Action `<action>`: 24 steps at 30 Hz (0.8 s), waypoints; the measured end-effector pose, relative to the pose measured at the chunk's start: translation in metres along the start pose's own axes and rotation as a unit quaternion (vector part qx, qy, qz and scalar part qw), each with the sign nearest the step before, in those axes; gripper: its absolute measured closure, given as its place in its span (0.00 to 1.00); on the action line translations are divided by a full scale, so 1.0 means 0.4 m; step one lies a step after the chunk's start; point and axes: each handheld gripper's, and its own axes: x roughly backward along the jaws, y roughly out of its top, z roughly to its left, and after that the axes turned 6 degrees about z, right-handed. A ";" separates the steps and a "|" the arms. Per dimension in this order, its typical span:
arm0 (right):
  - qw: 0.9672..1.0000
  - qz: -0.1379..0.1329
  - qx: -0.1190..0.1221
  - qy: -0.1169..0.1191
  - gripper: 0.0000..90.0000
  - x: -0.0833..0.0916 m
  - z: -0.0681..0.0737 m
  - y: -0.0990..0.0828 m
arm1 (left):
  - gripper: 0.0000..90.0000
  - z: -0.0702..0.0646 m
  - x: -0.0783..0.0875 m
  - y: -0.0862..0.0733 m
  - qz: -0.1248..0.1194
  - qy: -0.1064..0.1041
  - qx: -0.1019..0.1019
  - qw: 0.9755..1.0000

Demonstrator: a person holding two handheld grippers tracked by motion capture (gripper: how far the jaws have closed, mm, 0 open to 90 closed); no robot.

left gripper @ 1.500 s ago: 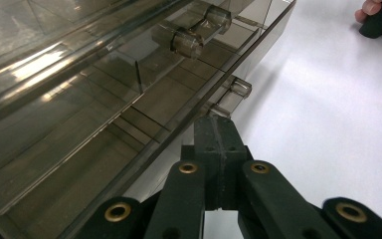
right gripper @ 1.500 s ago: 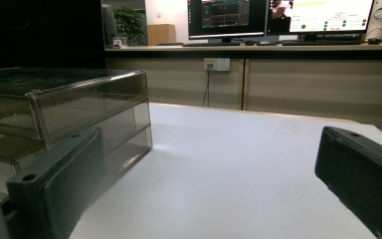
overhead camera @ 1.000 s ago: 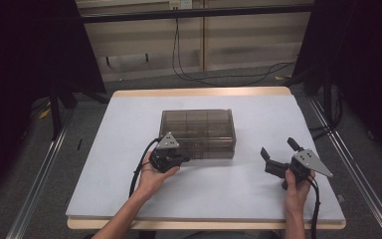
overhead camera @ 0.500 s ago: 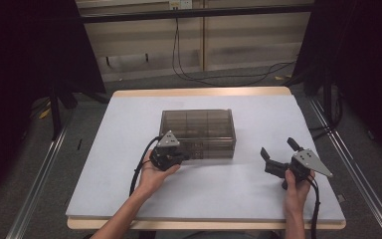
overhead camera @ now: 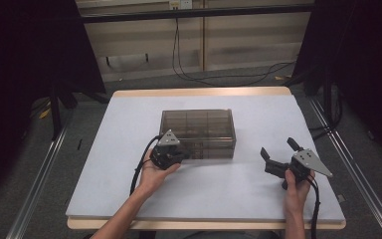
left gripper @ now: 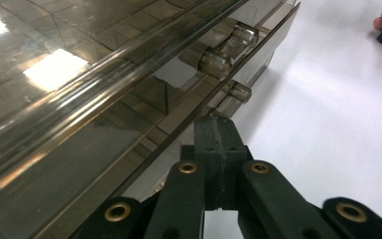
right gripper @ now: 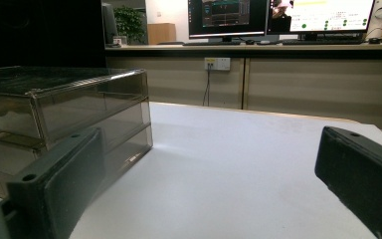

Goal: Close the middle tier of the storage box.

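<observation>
A smoky see-through drawer box (overhead camera: pixel 199 130) stands mid-table. My left gripper (overhead camera: pixel 179 155) is at the box's front left corner, jaws pressed together. In the left gripper view the shut tip (left gripper: pixel 214 127) rests against the box front (left gripper: pixel 79 99), just below its clear round knobs (left gripper: pixel 229 47); I see nothing between the jaws. My right gripper (overhead camera: pixel 277 148) is held low over the table to the right of the box, open and empty. In the right gripper view its wide-apart jaws (right gripper: pixel 206 189) frame bare table, with the box (right gripper: pixel 64 114) to the left.
The white table (overhead camera: pixel 258 199) has open room on all sides of the box. Cables trail from both grippers toward the near edge. Beyond the table's far edge are a wall, loose cables on the floor, and dark stands at both sides.
</observation>
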 end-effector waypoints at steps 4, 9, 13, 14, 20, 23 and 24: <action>1.000 0.000 -0.001 0.000 0.00 0.000 0.000 0.000 | 1.00 0.000 -0.001 0.001 0.000 0.003 0.003 1.000; 1.000 0.000 0.000 0.000 0.00 0.000 0.000 0.000 | 1.00 0.003 -0.003 0.002 -0.002 0.001 0.005 1.000; 1.000 0.000 0.001 0.000 0.00 0.000 0.000 0.000 | 1.00 0.007 -0.004 0.006 0.000 0.001 0.000 1.000; 1.000 0.000 0.000 0.000 0.00 0.000 0.000 0.000 | 1.00 0.005 -0.003 0.007 0.003 0.002 0.003 1.000; 1.000 -0.001 -0.001 -0.001 0.00 0.000 0.001 0.000 | 1.00 0.009 -0.004 0.012 0.003 0.002 0.002 1.000; 1.000 0.000 0.001 0.000 0.00 0.000 0.000 0.000 | 1.00 0.012 -0.005 0.012 0.004 -0.003 0.003 1.000; 1.000 0.000 0.001 0.000 0.00 0.000 0.000 0.000 | 1.00 0.012 -0.004 0.013 0.006 -0.002 0.002 1.000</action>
